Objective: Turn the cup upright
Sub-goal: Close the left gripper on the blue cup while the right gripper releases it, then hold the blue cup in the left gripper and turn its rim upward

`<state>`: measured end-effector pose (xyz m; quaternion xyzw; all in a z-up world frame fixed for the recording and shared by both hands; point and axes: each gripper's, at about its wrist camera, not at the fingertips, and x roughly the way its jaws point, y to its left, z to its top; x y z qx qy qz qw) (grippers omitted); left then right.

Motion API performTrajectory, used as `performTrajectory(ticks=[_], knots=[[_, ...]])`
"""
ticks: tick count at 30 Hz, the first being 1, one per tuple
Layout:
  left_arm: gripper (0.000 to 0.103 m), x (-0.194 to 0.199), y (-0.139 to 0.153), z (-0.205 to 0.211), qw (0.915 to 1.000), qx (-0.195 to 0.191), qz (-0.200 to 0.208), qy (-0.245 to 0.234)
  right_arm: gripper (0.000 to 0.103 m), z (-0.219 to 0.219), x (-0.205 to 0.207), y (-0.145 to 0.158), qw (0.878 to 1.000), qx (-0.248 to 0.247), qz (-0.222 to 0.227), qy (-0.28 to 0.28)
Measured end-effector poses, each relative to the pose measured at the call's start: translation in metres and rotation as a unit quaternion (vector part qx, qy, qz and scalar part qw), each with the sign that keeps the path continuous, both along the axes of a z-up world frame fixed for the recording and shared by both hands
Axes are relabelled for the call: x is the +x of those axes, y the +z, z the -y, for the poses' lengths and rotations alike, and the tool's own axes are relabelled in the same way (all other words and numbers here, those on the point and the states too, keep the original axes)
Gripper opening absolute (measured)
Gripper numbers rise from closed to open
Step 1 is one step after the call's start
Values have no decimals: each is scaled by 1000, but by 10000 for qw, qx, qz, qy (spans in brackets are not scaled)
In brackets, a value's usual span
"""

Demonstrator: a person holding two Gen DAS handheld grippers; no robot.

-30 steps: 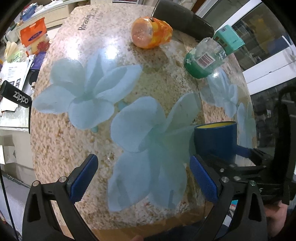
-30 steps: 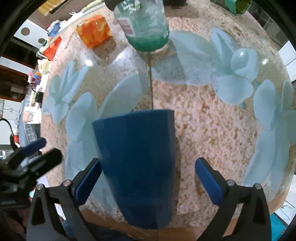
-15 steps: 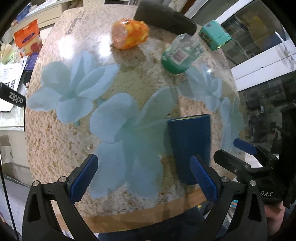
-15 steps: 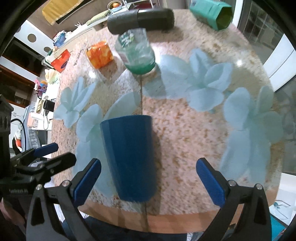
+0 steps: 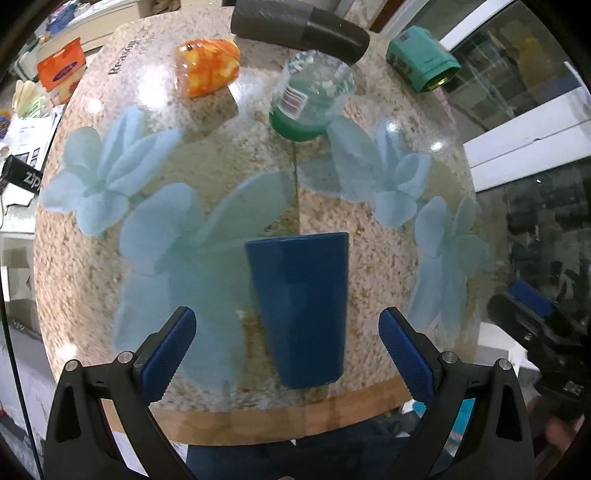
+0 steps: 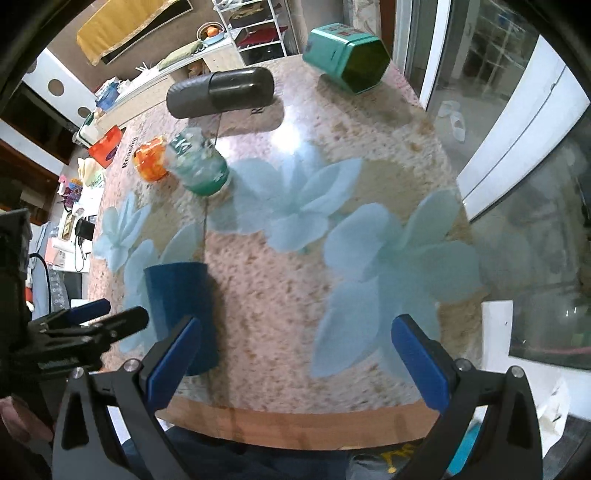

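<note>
**Operator:** As the left wrist view now frames it, the blue cup [image 5: 299, 310] stands on the bench [image 5: 351, 206] near the front edge, centred ahead of the left gripper [image 5: 286, 349]. I read the jaws as spread wide, one pad on either side of the cup and neither touching it. A second ago the cup sat at the right margin of this view with the right gripper closed around it. Half a second ago it stood free.

**Supervisor:** Orientation of the cup?

**Operator:** Wider end away from the camera, narrower end toward it. The mouth itself is not visible now, so I judge it upright from the taper and from the yellow interior seen a second ago.

**Supervisor:** Right wrist view?

**Operator:** The right gripper [image 6: 295, 354] has backed off and swung right. Its jaws are apart and hold nothing. The blue cup [image 6: 181, 310] now lies at the lower left of this view, just behind the left pad, where a second ago it filled the space between the pads. The left gripper [image 6: 107, 315] shows at the far left edge, beside the cup.

**Supervisor:** Other items?

**Operator:** Orange jar [image 5: 207, 68], green-based bottle [image 5: 310, 99], dark cylinder [image 5: 299, 31] and teal tin [image 5: 421, 59], all at the far side, well apart from the cup.

**Supervisor:** Task status?

**Operator:** My judgement: release is complete and the flip appears done. Only retreat remains.
</note>
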<state>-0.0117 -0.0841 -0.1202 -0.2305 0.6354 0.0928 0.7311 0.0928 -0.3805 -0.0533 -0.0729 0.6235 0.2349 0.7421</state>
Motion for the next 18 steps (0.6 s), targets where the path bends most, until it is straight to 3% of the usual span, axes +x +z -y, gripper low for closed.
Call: performTrajectory(ticks=[6,14,18], knots=[[100,17,-15,15,9989,372,-132,251,103,-4,7,-10,9991,193,-249,273],[97,35,-60,8,9962,188,-548,656,103,-4,18,-29,9966,146,-467,667],[88,38,-77,2,9940,86,-737,800,103,0,25,-36,9962,175,-520,669]])
